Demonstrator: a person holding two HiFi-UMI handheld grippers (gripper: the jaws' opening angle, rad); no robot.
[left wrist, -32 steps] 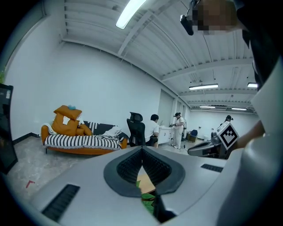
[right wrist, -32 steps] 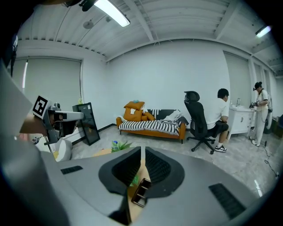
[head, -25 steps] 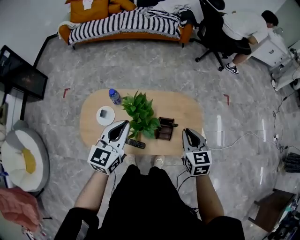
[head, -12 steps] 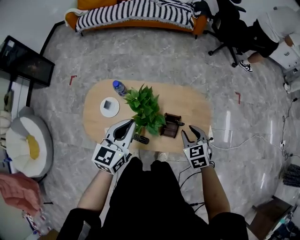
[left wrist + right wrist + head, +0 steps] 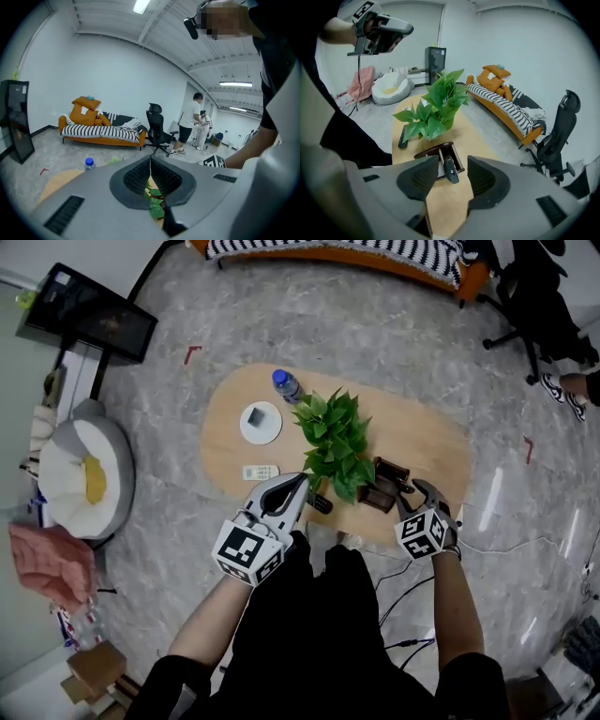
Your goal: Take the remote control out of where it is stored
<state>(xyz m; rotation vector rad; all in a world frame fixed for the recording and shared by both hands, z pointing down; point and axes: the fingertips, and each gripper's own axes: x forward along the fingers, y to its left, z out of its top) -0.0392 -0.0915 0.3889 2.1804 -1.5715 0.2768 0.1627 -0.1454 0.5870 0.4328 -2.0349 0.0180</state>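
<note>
A dark wooden holder (image 5: 439,158) (image 5: 382,487) stands on the oval wooden table (image 5: 234,442), to the right of a potted plant (image 5: 336,435). A dark remote control (image 5: 450,169) leans out of the holder's near end. My right gripper (image 5: 452,177) (image 5: 420,495) hovers just short of the holder. Its jaws are opening, with nothing between the pads and the remote lying ahead of them. My left gripper (image 5: 298,484) (image 5: 150,174) is shut and empty, raised over the table's near edge beside the plant.
Another black remote (image 5: 320,504) (image 5: 402,136) lies by the plant, and a small white remote (image 5: 261,472) lies further left. A water bottle (image 5: 286,384) and a white round coaster (image 5: 261,422) are at the far left. A striped sofa (image 5: 101,131), an office chair (image 5: 156,126) and people (image 5: 193,123) are beyond.
My right gripper's jaws have spread from nearly shut to wide and it has moved up to the holder. The head view has swung left. My left gripper stayed shut.
</note>
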